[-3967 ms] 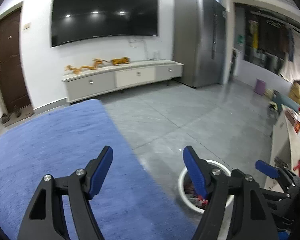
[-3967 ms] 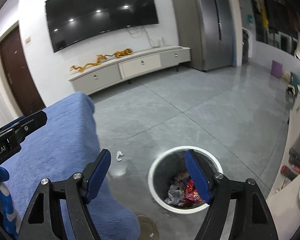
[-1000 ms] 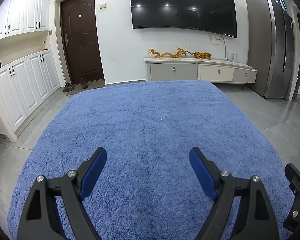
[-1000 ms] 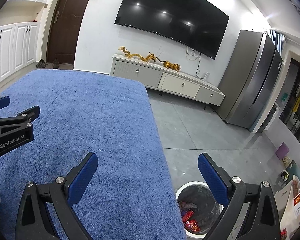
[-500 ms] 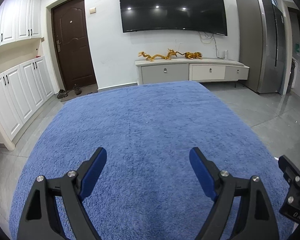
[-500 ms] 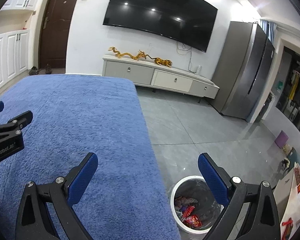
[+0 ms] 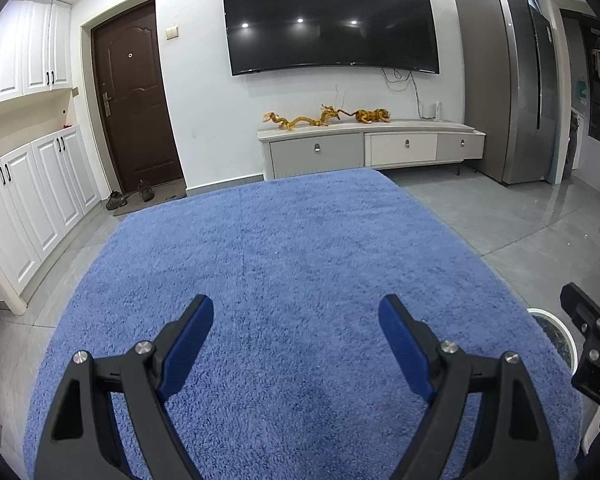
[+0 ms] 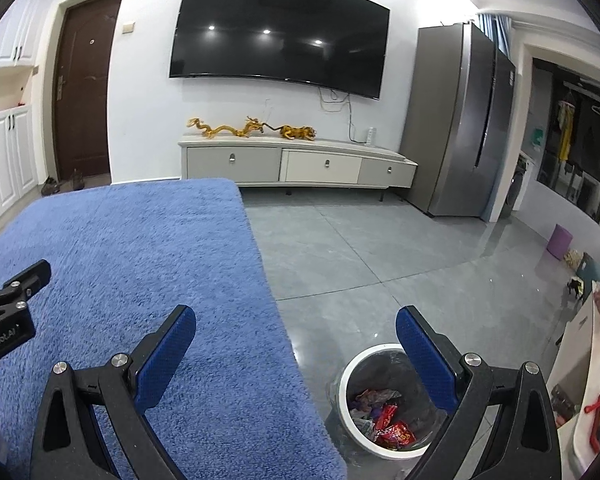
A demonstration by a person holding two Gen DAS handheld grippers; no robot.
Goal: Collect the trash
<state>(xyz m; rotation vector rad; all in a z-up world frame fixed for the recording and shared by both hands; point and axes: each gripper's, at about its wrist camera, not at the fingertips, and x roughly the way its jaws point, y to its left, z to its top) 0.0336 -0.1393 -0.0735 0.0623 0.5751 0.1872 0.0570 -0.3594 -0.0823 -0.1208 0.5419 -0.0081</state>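
Living room, grey tile floor [image 8: 360, 248]. Blue plush-covered counter [image 7: 300, 264]: bare. Left tongs [image 7: 296, 334]: spread wide, empty, over counter. Right tongs [image 8: 296, 340]: spread wide, empty, at counter edge. White-rimmed waste bin [image 8: 350, 376]: on floor just beside counter, holding crumpled wrappers [image 8: 388, 426].

Home living room, large wall-mounted television [image 7: 332, 20], low media cabinet [image 7: 372, 150] with golden dragon figurines [image 7: 300, 120], brown entry door [image 7: 134, 100], shoes [image 7: 128, 196], white cupboards [image 7: 32, 184], tall refrigerator [image 7: 508, 80], grey tiled floor [image 8: 360, 248]
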